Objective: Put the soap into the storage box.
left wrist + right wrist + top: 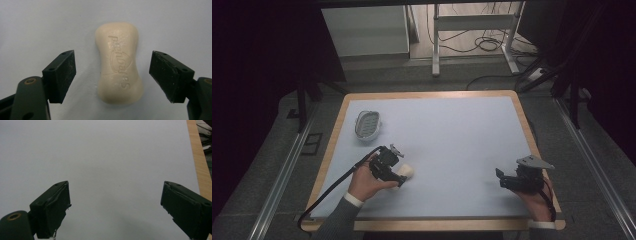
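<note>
A cream bar of soap [118,62] with embossed lettering lies flat on the pale blue table top [452,135]. My left gripper [112,75] hangs right over it, open, one jaw on each side of the bar and neither touching it. In the high view the soap [406,172] peeks out from under the left gripper [394,175] near the front left. My right gripper [115,205] is open over bare table with nothing between its jaws, and it sits at the front right [507,180] in the high view.
A white oval soap dish [367,124] with a ribbed inside stands at the back left of the table. The wooden table edge [200,162] runs close to the right gripper's right side. A white desk frame [472,30] and cables stand beyond the table.
</note>
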Tool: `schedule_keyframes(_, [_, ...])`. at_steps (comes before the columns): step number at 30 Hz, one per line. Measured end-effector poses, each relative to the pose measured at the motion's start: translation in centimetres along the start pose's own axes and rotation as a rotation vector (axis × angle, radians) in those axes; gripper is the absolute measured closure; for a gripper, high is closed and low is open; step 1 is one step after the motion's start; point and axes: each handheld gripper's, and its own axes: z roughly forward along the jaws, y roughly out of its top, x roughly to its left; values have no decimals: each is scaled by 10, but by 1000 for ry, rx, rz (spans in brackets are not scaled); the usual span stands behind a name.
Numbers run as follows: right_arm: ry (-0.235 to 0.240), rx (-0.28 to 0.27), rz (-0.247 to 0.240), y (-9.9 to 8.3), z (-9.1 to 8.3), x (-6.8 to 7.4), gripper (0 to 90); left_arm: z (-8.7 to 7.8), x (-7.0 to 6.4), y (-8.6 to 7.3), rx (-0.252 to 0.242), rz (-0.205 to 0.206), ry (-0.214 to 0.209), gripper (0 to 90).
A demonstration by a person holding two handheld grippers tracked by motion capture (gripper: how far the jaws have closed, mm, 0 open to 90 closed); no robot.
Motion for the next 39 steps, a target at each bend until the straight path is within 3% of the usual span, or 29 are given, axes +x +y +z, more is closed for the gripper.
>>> schedule_keyframes(9, [-7,1,2,0,0,-1,87,14,-1,2,33,0,-13,232])
schedule_keyframes(17, [-12,4,1,-1,0,-1,88,21,0,-1,61,-2,-6,296])
schedule_keyframes(21, [-15,6,4,-1,0,-2,88,21,0,-3,53,0,-11,349])
schedule_keyframes(26, [-17,6,3,-1,0,-2,88,22,-2,-3,42,4,-23,486])
schedule_keyframes(39, [-21,7,2,-2,0,-2,88,23,-3,-4,59,22,-11,474])
